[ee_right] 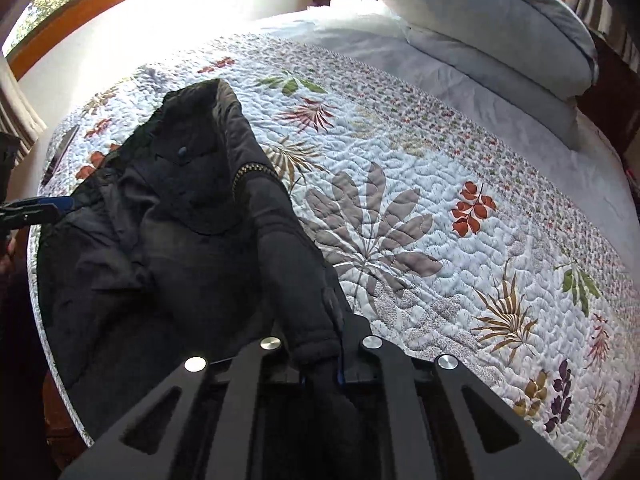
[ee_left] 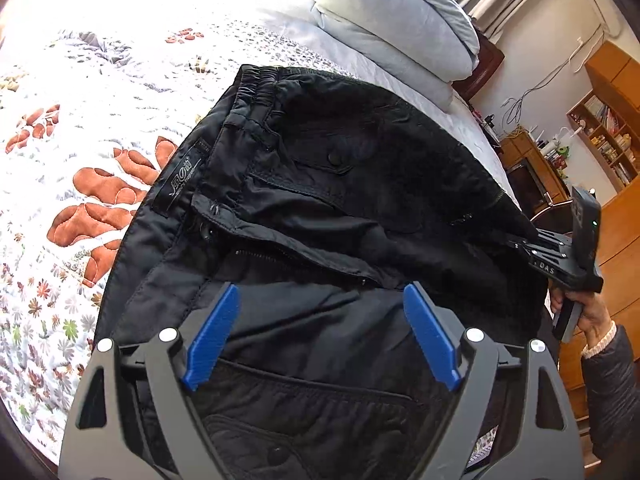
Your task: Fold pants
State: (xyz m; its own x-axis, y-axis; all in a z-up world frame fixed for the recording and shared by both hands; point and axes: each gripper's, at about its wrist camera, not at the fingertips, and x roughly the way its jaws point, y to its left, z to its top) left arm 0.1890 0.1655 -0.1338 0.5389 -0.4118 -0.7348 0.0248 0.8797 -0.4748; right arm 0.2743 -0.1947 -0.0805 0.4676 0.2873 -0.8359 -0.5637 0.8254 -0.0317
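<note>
We see the black padded pants [ee_left: 320, 184] lying bunched on the white quilted bedspread with printed leaves [ee_right: 420, 184], waistband toward the folded pale blue duvet [ee_left: 396, 20] at the head of the bed. Our left gripper [ee_left: 320, 320] hovers over them with its blue-padded fingers [ee_left: 212, 336] spread wide, nothing between them. Our right gripper [ee_right: 320, 364] is pinched tight on a thick fold of the pants at their near edge, the person's right hand [ee_left: 592, 316] on its handle.
</note>
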